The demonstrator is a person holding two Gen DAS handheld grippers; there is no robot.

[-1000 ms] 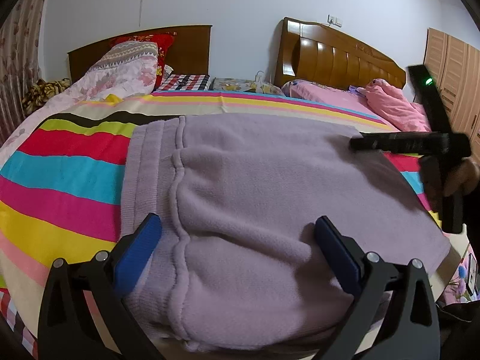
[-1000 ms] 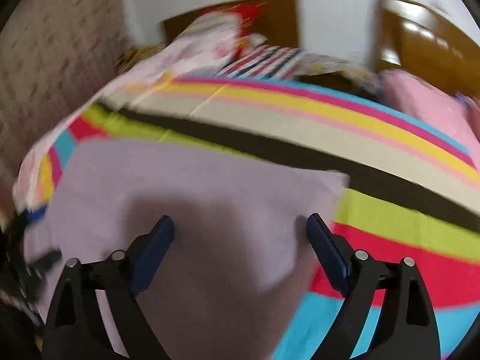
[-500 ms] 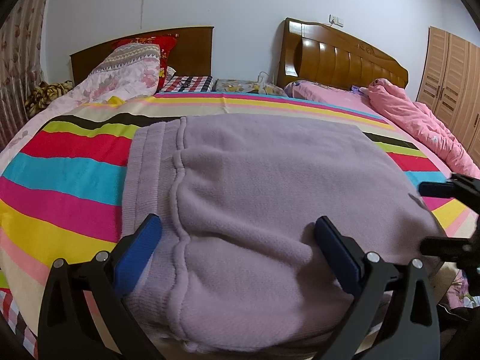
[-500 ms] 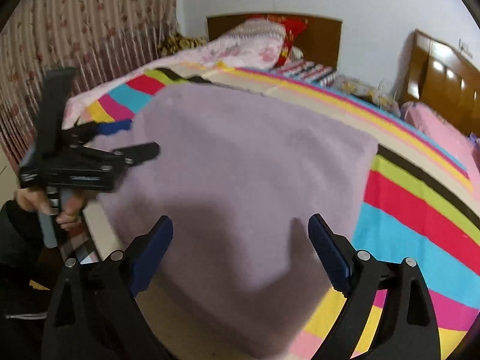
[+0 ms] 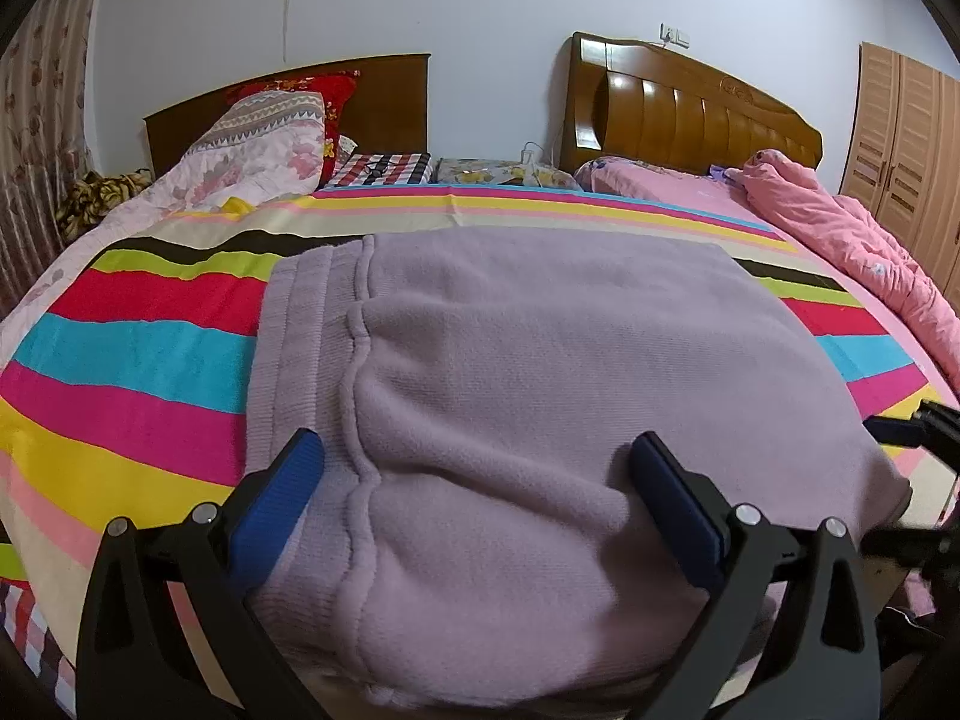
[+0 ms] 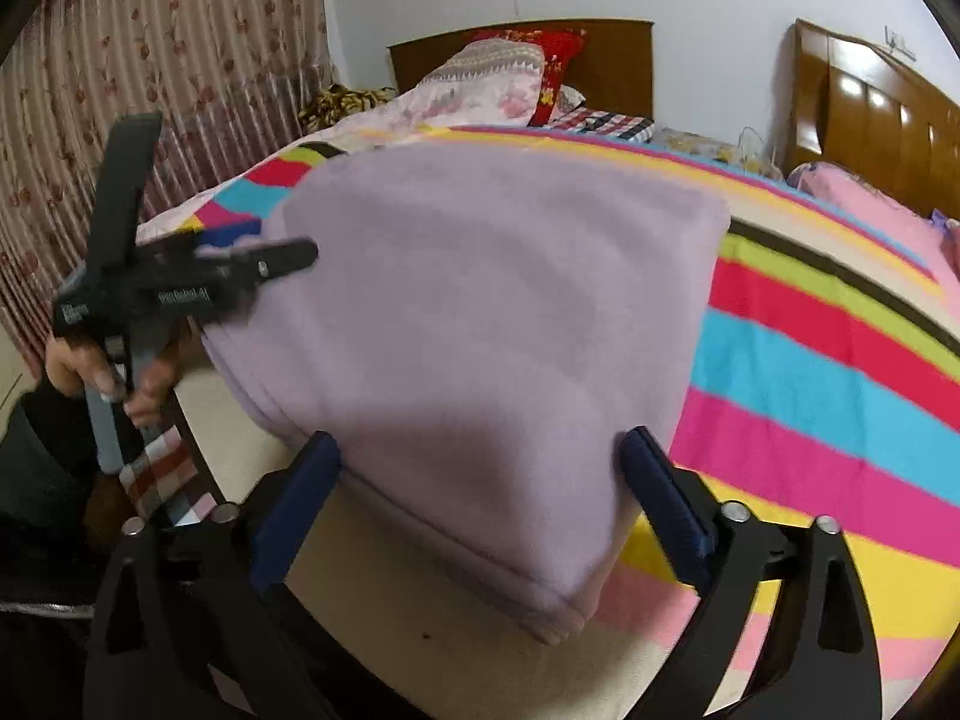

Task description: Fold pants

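Observation:
Lilac fleece pants (image 5: 540,360) lie folded on the striped bedspread (image 5: 132,360), with the ribbed waistband (image 5: 300,330) at their left. My left gripper (image 5: 474,450) hovers open over their near edge by the waistband, and its pads do not press the cloth. It also shows in the right wrist view as the left gripper (image 6: 270,243), held by a hand (image 6: 78,366). My right gripper (image 6: 480,444) straddles the pants (image 6: 480,300) at their near right corner. Its jaws are opening, with cloth between them but not pinched. That right gripper (image 5: 894,486) pokes in at the frame's right edge.
Pillows and a quilt (image 5: 264,138) are piled at the wooden headboard (image 5: 372,96). A second bed with a pink duvet (image 5: 840,240) stands to the right, a wardrobe (image 5: 906,138) beyond it. A flowered curtain (image 6: 150,90) hangs on the left. The bed's front edge (image 6: 420,630) is right below the grippers.
The right gripper came off the pants' far right corner and swung back to their near right corner. The left gripper and the pants have stayed put.

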